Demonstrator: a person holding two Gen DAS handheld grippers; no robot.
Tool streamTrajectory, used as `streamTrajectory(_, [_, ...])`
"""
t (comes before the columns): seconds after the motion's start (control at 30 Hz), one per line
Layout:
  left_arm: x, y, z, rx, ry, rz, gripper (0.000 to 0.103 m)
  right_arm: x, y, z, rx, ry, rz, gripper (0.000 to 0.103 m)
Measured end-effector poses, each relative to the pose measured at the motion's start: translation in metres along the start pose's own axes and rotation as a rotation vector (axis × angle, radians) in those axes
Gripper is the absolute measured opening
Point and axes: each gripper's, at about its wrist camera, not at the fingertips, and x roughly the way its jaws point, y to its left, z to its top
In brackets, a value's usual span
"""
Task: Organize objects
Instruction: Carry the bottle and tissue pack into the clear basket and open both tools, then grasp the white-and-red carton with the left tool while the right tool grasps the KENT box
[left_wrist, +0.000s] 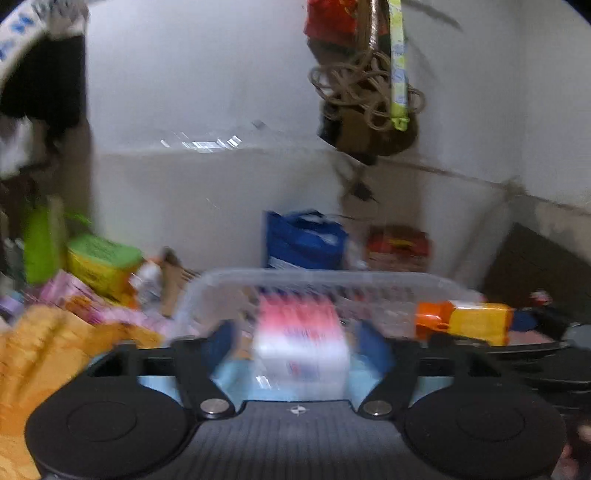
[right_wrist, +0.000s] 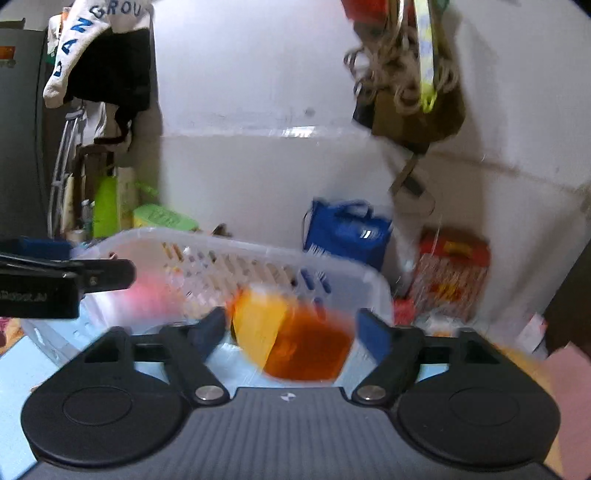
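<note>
Both grippers carry items in front of the basket

Left gripper (left_wrist: 301, 339) jaws clamp a pink-and-white packet (left_wrist: 301, 343); right gripper (right_wrist: 291, 328) jaws grip an amber bottle (right_wrist: 295, 339) with yellow label, before the clear plastic basket (right_wrist: 332, 273). Blue bag (right_wrist: 345, 230) beyond.

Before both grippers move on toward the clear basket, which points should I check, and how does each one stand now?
1. Left gripper has the pink-and-white pack between its fingers: ok.
2. Right gripper has the amber bottle with yellow label between its fingers: ok.
3. Firm contact of the pads on both items: cannot tell, the pictures are blurred.
4. Clear plastic basket lies ahead of both grippers: ok.
5. Free room inside the basket: cannot tell.
6. Left gripper close beside the right one, side view: not ok, collision risk.
</note>
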Motion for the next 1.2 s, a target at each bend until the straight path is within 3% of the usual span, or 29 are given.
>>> streamTrajectory(0.03, [-0.004,-0.001,-0.002,0.006,-0.023,0.034,0.103,-0.011,0.002,-0.001,0.001,-0.048,-0.022,0.102])
streamTrajectory(0.1, [-0.017,0.002,-0.002,0.007,-0.063,0.055,0.103,-0.035,0.003,0.000,0.009,-0.112,-0.023,0.103])
streamTrajectory(0.17, [-0.035,0.009,0.001,0.001,-0.094,0.027,0.103,-0.063,0.001,-0.002,0.041,-0.154,-0.030,0.103])
streamTrajectory(0.27, [-0.061,0.016,-0.005,-0.002,-0.066,0.020,0.103,-0.105,0.000,-0.022,0.107,-0.143,-0.004,0.103])
streamTrajectory(0.33, [-0.074,0.020,-0.023,-0.016,-0.025,-0.016,0.103,-0.128,-0.004,-0.046,0.205,-0.141,0.022,0.103])
streamTrajectory(0.4, [-0.092,0.021,-0.049,-0.036,-0.017,-0.027,0.103,-0.145,-0.005,-0.064,0.223,-0.100,0.066,0.103])
streamTrajectory(0.47, [-0.105,0.020,-0.069,-0.029,0.002,-0.049,0.103,-0.157,-0.003,-0.074,0.208,-0.063,0.052,0.103])
streamTrajectory(0.57, [-0.121,0.013,-0.091,0.005,0.017,-0.049,0.103,-0.170,-0.002,-0.092,0.208,-0.088,0.016,0.103])
streamTrajectory(0.73, [-0.141,0.000,-0.105,0.049,0.045,-0.077,0.102,-0.169,0.003,-0.106,0.063,-0.054,-0.055,0.103])
streamTrajectory(0.87, [-0.163,-0.004,-0.107,0.087,-0.018,-0.068,0.102,-0.200,-0.002,-0.119,0.064,-0.108,-0.022,0.103])
streamTrajectory(1.03, [-0.178,-0.009,-0.101,0.085,-0.074,-0.050,0.102,-0.223,-0.005,-0.114,0.095,-0.201,-0.051,0.103])
streamTrajectory(1.2, [-0.189,-0.016,-0.106,0.127,-0.086,-0.027,0.102,-0.222,-0.013,-0.123,0.102,-0.174,-0.048,0.103])
